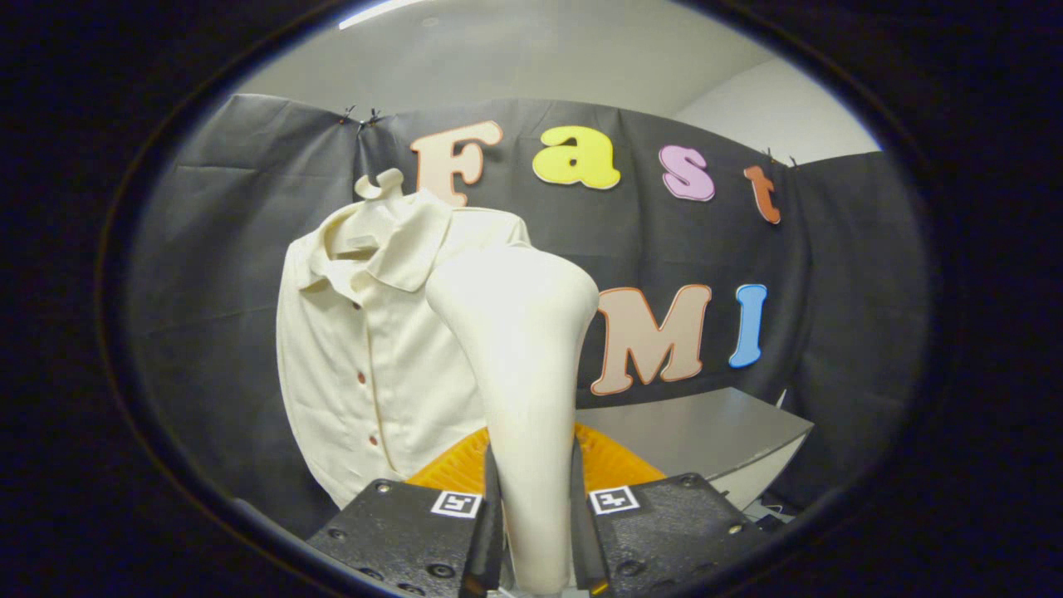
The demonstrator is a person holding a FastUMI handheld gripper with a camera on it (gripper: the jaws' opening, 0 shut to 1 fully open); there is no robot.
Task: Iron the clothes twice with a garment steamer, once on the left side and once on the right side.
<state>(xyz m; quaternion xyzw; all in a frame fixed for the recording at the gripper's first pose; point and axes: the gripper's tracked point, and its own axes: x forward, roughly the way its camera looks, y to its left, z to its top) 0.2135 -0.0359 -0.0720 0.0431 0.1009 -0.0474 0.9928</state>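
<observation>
Gripper (534, 531): fingers pressing both sides of the steamer handle, holding it upright.
Steamer (519, 349): head rising just ahead of the fingers.
Shirt (365, 357): hanging beyond, left of the steamer head.

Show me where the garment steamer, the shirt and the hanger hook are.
garment steamer (523, 365): gripper view, middle of its body, held between the hand-held gripper (536, 523) fingers.
shirt (365, 382): gripper view, buttoned front.
hanger hook (380, 184): gripper view, curved top above the collar.
</observation>
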